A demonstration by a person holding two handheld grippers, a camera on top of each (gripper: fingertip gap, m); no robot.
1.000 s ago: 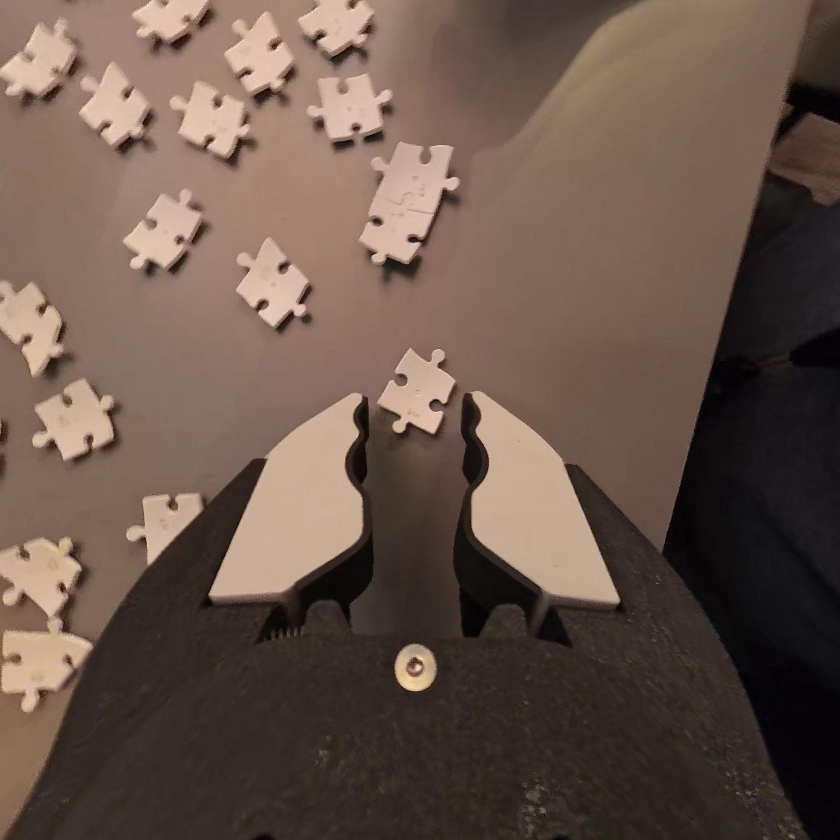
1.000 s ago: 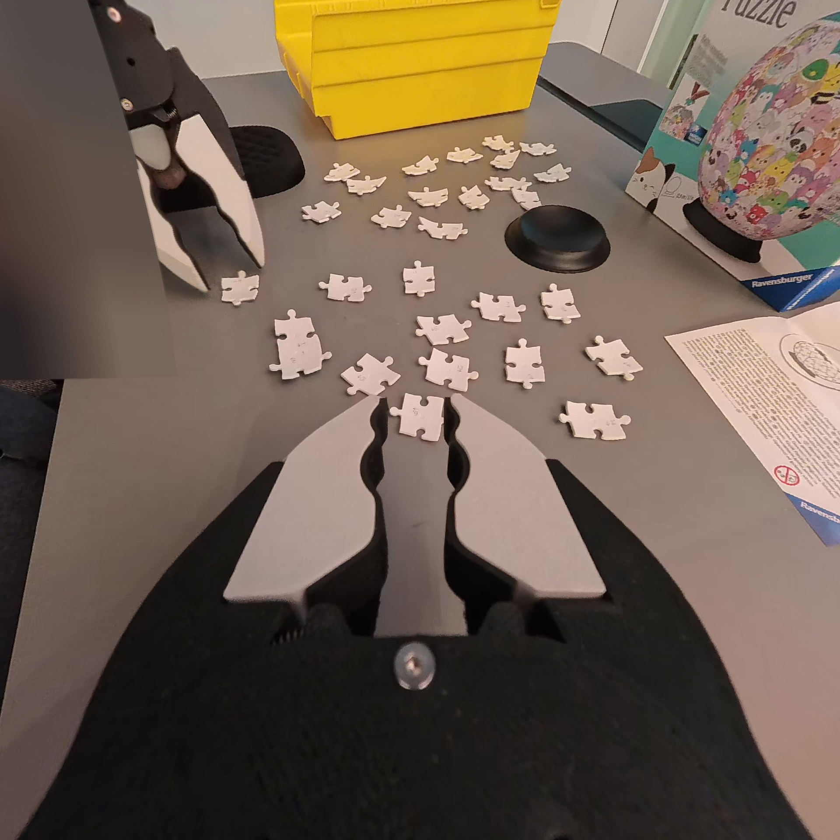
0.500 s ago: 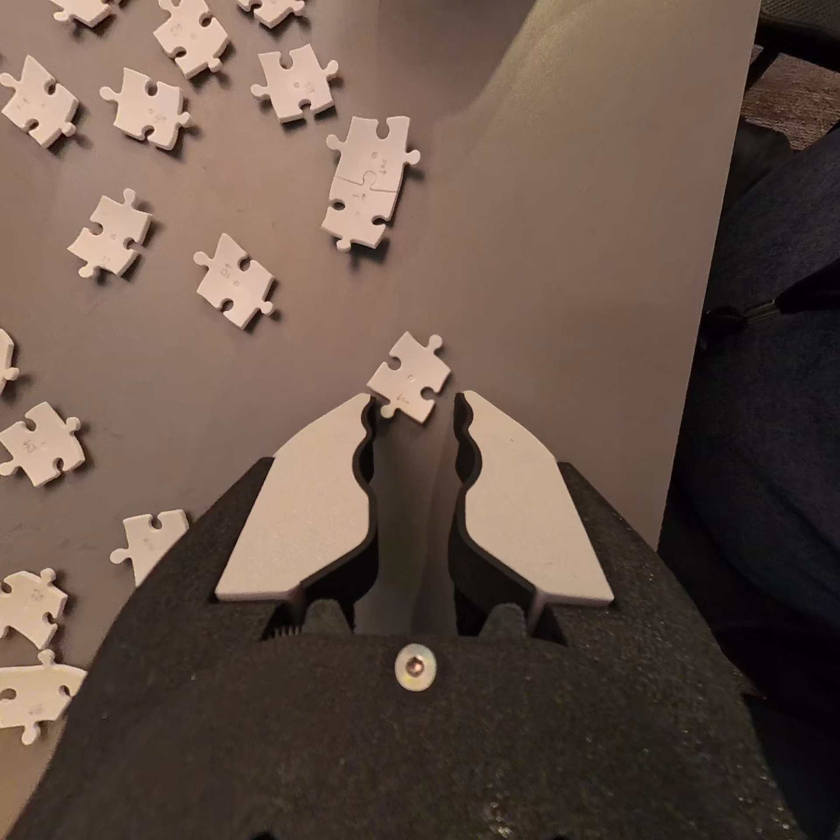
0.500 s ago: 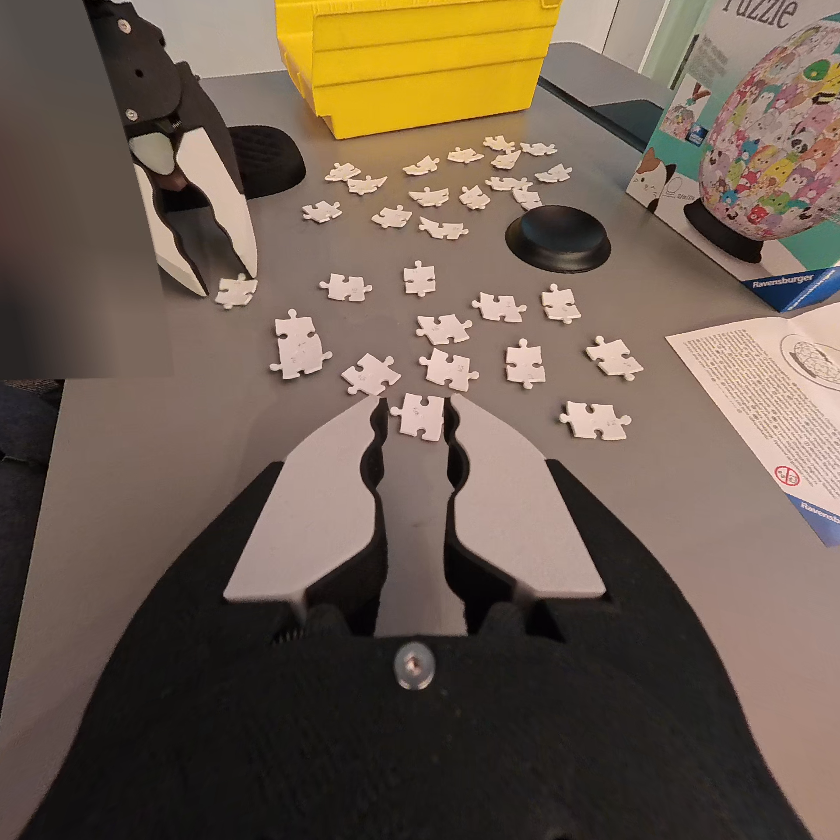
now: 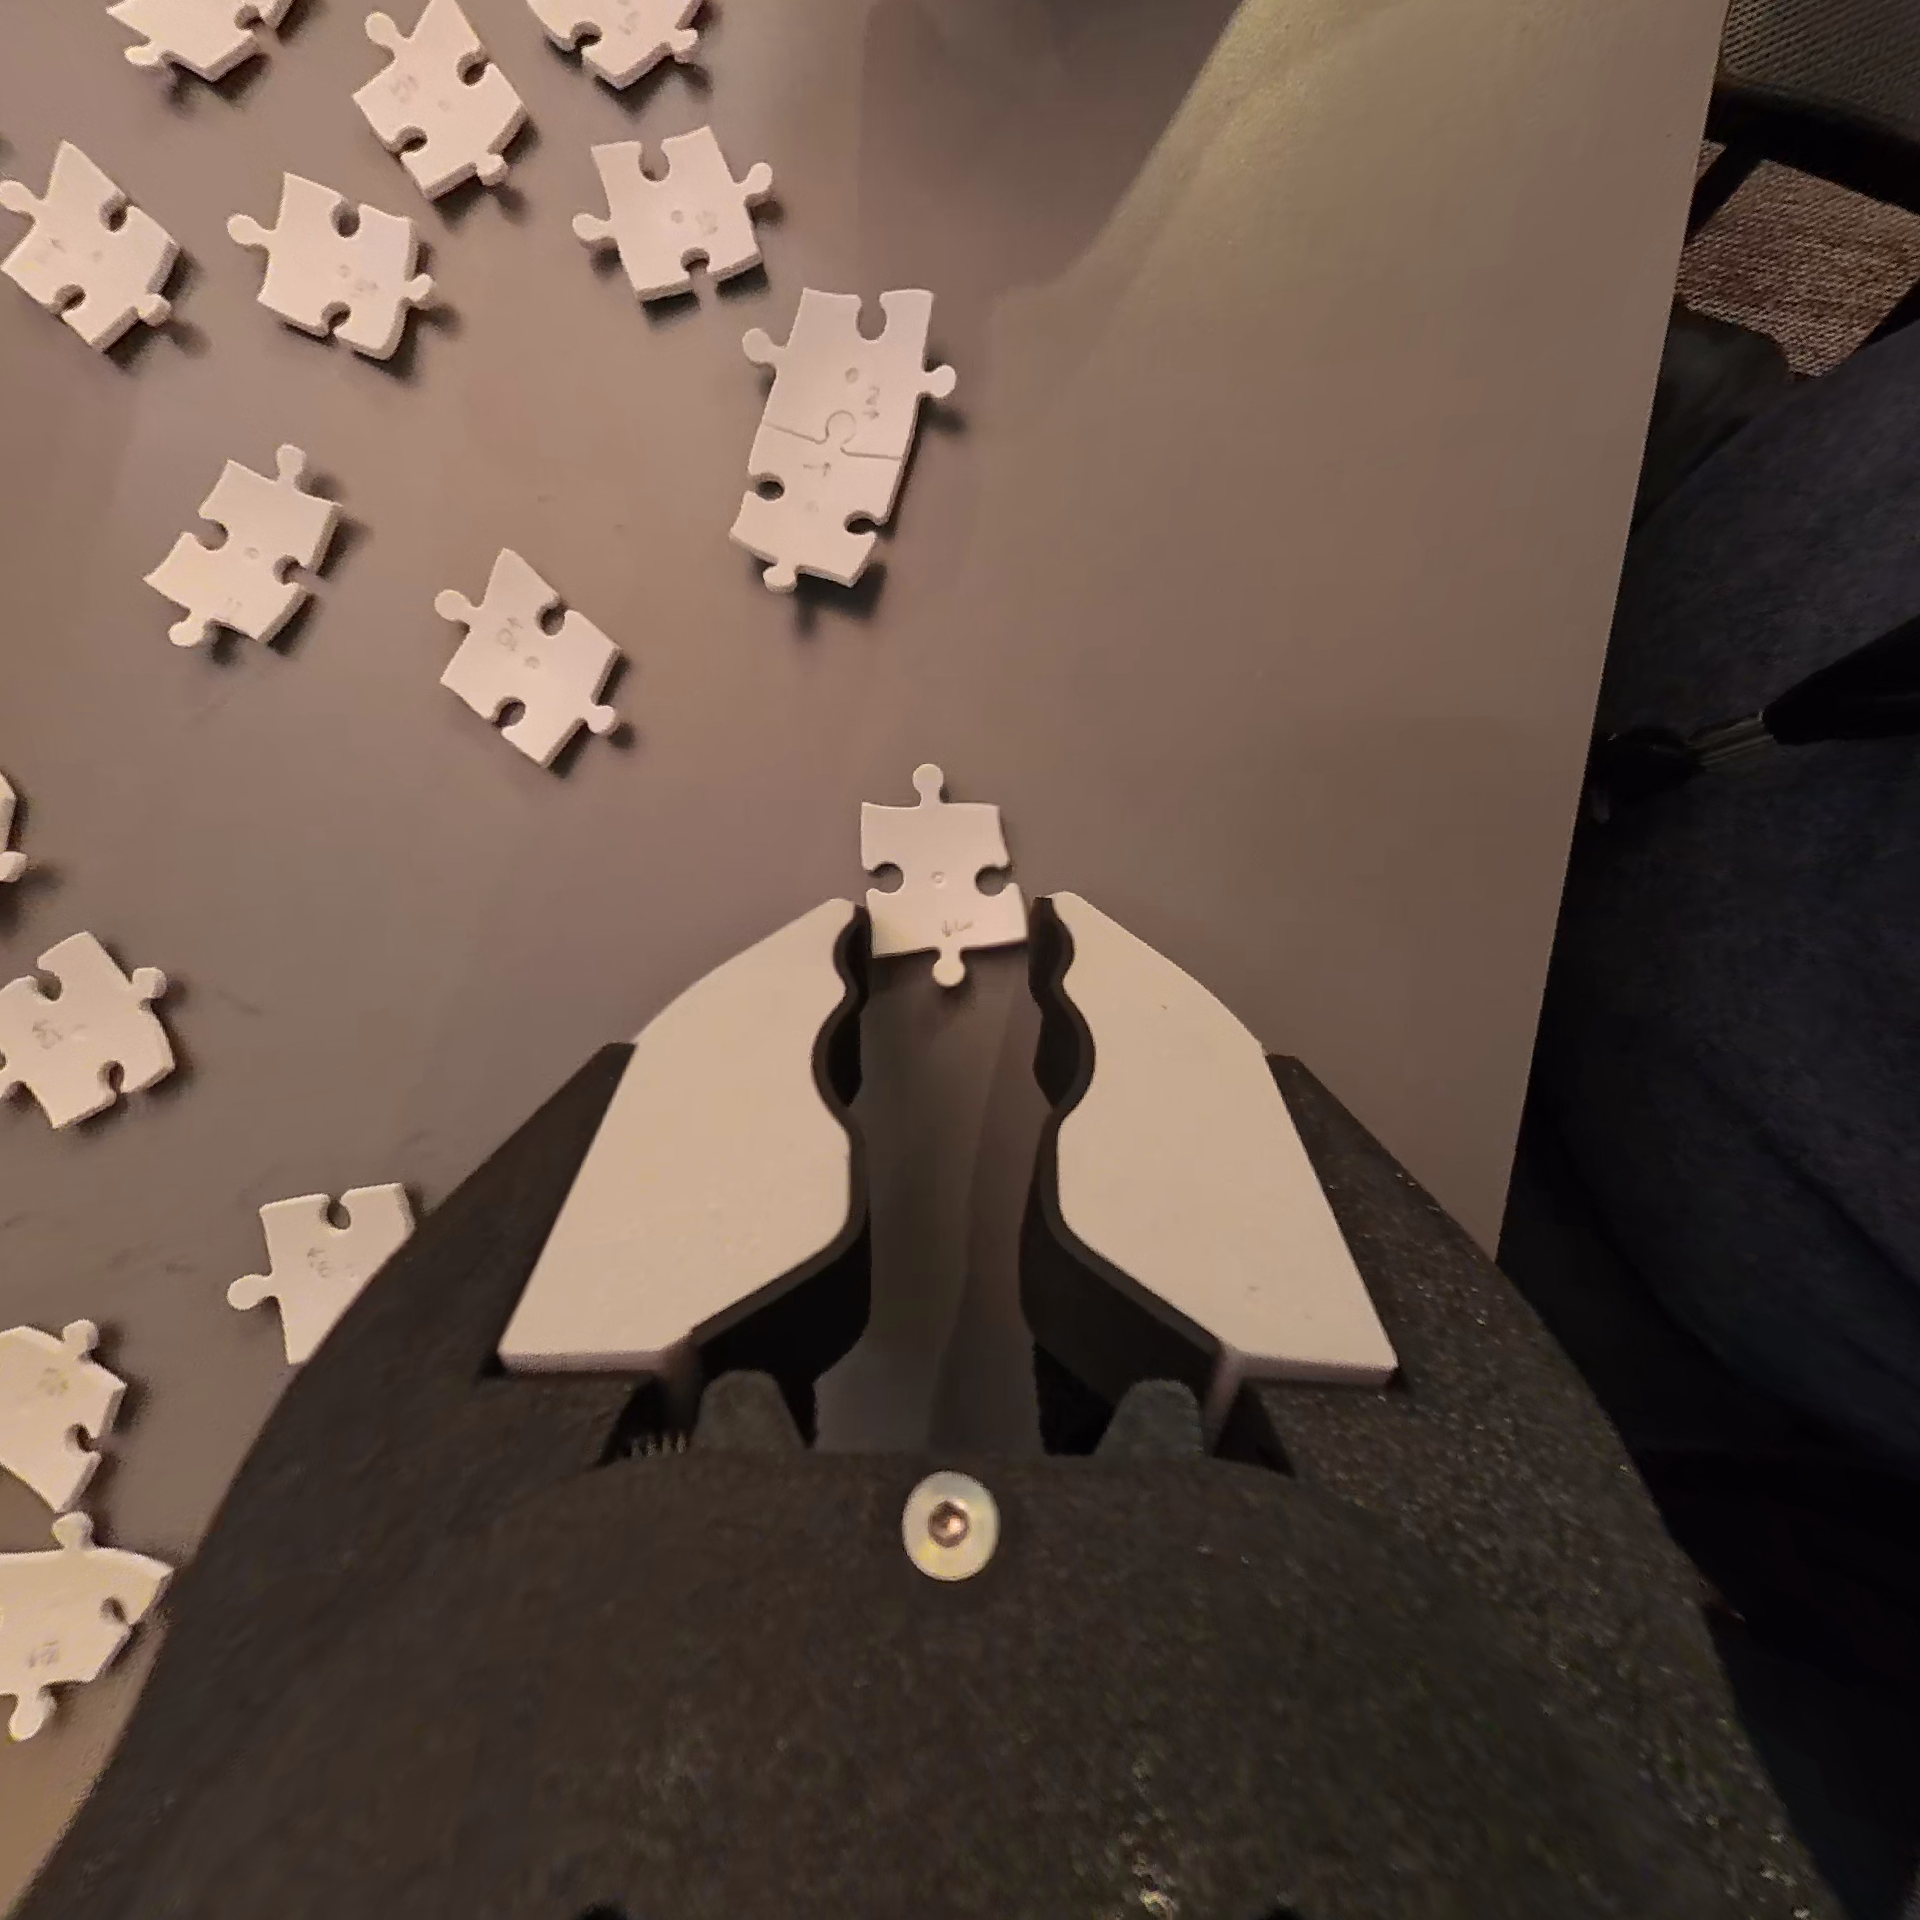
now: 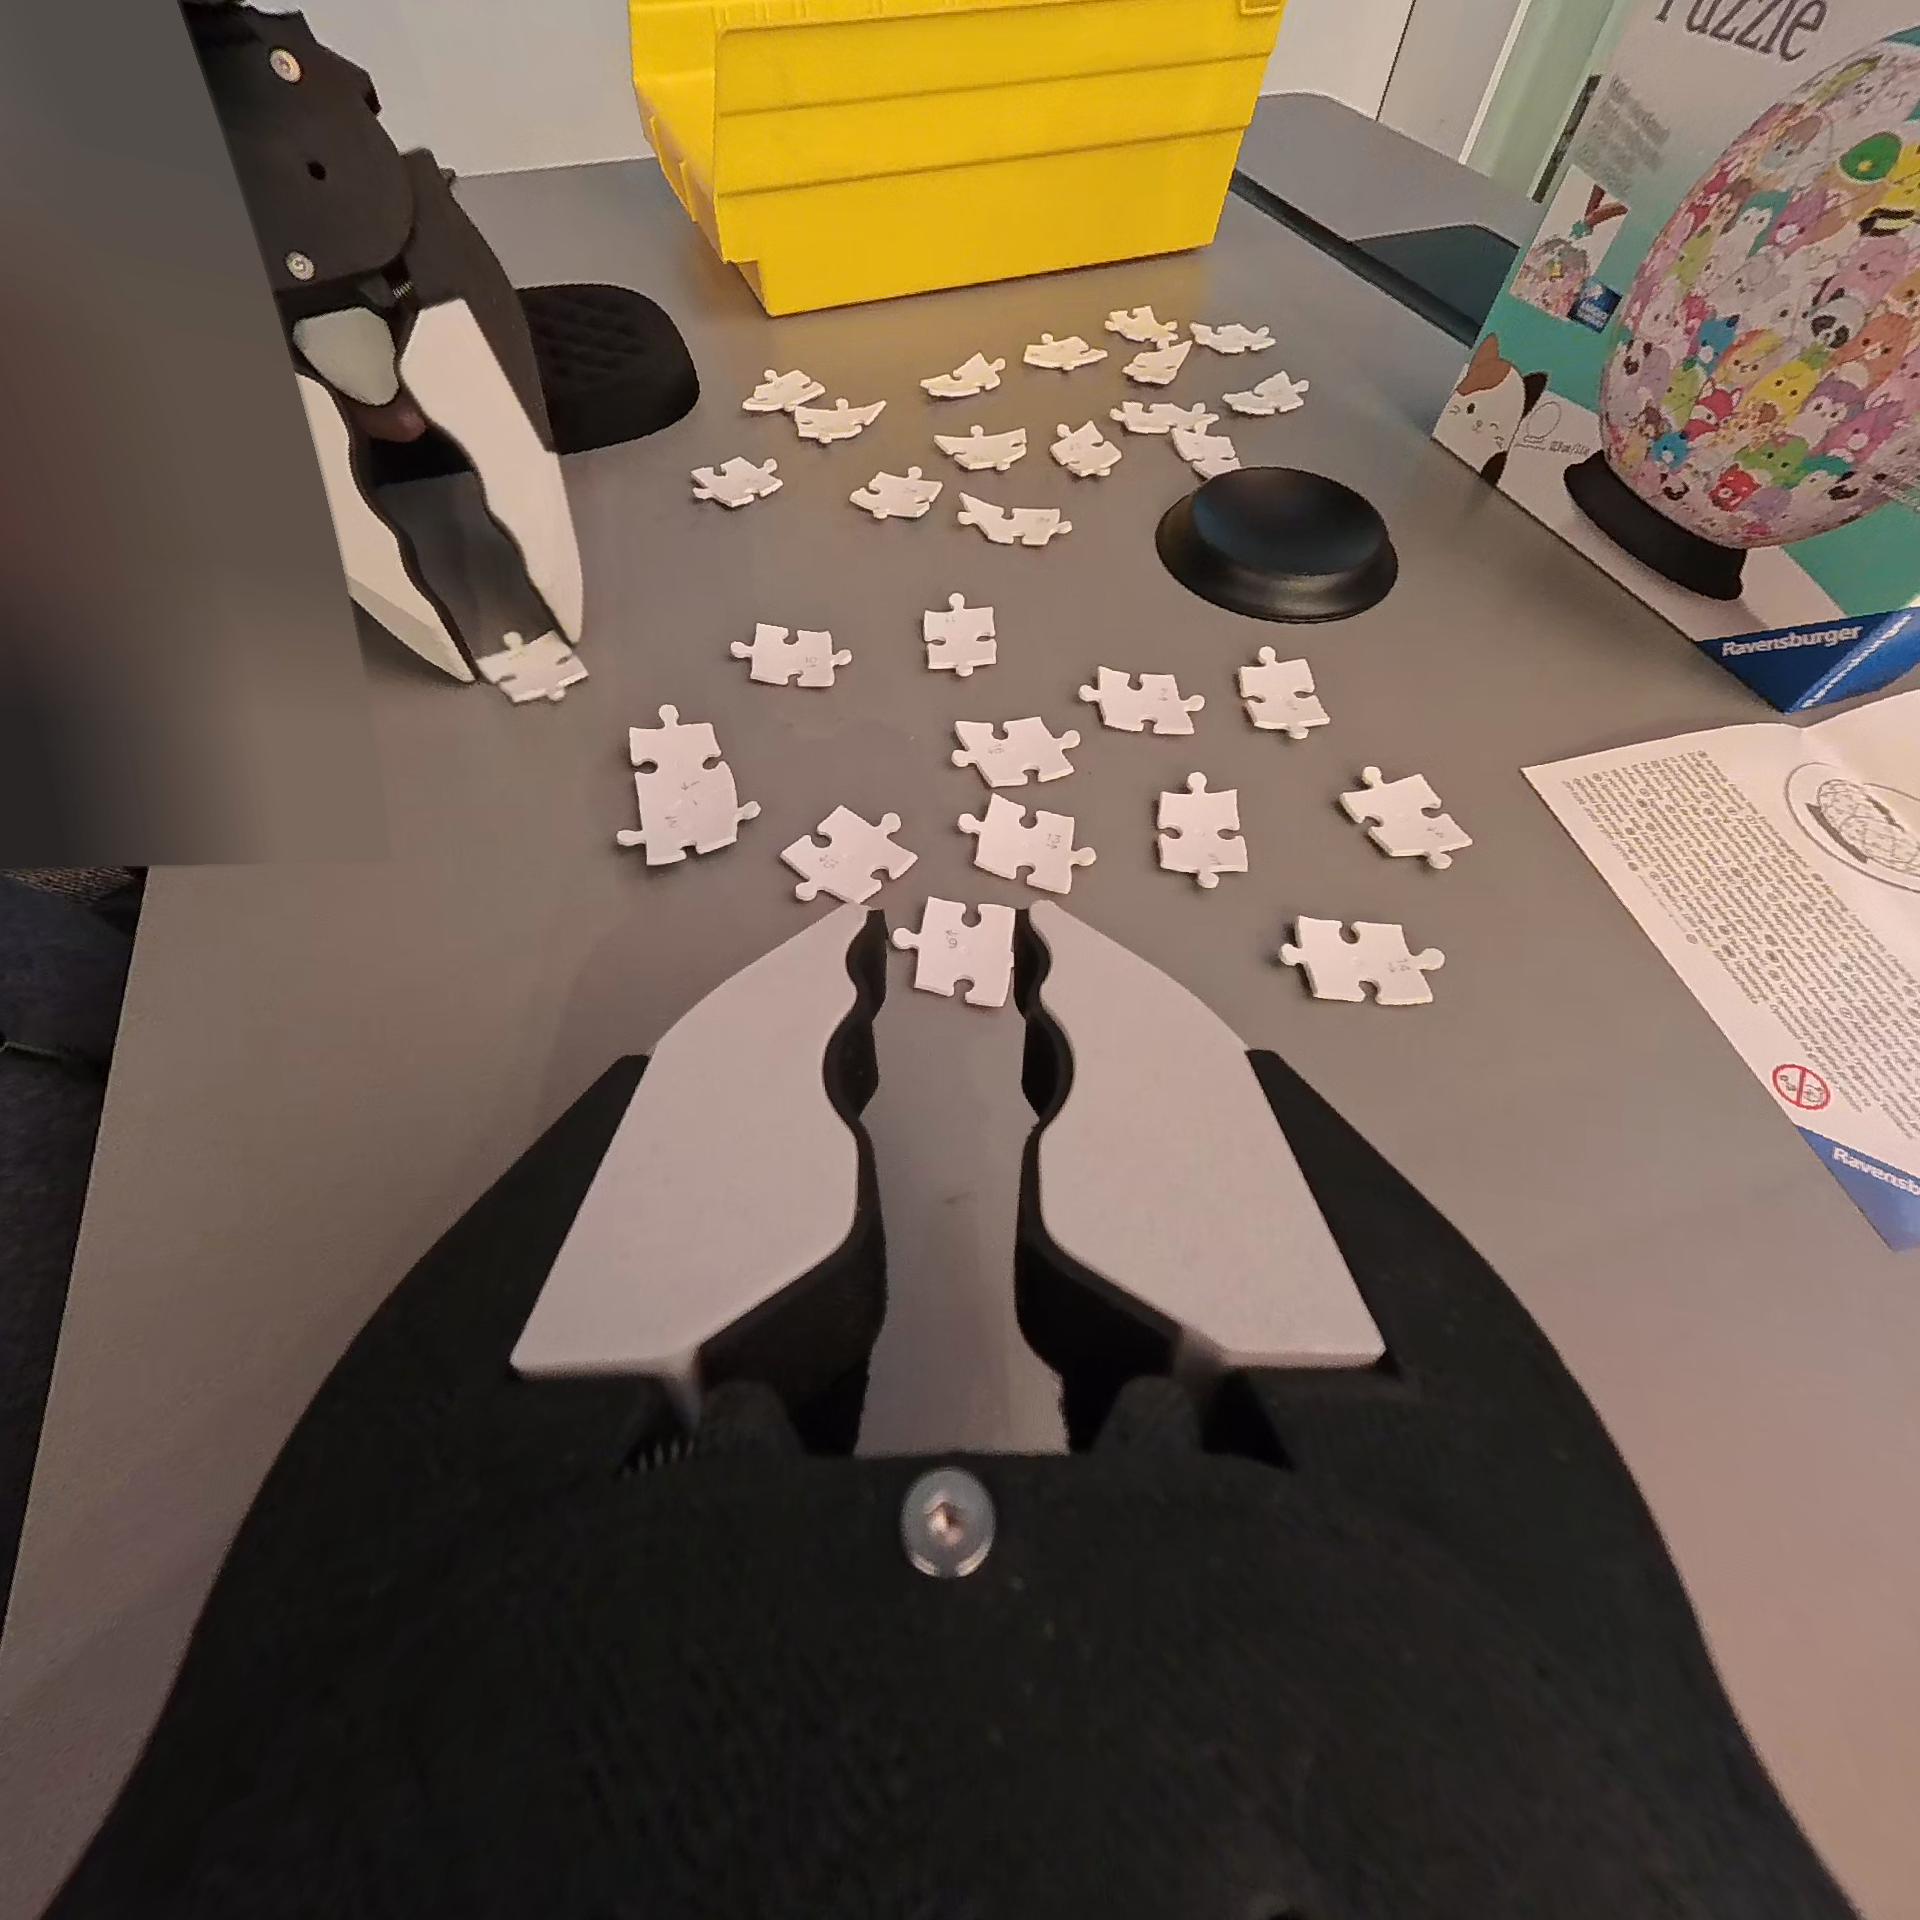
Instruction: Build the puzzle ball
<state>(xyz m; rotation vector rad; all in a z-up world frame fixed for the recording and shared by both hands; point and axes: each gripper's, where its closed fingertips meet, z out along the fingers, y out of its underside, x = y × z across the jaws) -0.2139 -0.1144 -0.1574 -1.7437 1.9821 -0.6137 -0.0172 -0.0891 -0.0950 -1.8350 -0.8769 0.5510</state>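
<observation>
White puzzle pieces lie blank side up on the grey table [image 5: 1247,520]. My left gripper [image 5: 945,912] has its tips closed against both sides of one single piece [image 5: 940,873], which lies flat near the table's edge. The same gripper [image 6: 517,657] and piece [image 6: 540,673] show at the far left of the right wrist view. A joined pair of pieces [image 5: 831,447] lies just beyond it, also seen in the right wrist view [image 6: 686,795]. My right gripper [image 6: 951,914] is closed to the width of another single piece [image 6: 961,951] flat on the table.
Several loose pieces [image 6: 1023,842] are spread across the table's middle. Behind them stand a black round stand [image 6: 1276,545], a yellow bin [image 6: 966,156] and a black mesh object [image 6: 613,364]. The puzzle box [image 6: 1714,343] and an instruction sheet [image 6: 1745,935] are at right. The table edge [image 5: 1558,831] runs close to my left gripper. Left tips to right tips: about 20 cm. The single piece [image 6: 961,951] sits 7 cm or so from the ends of my right fingers.
My left gripper moved down onto the single piece and narrowed its jaws around it. The piece turned from tilted to square between the tips. The right gripper has not moved.
</observation>
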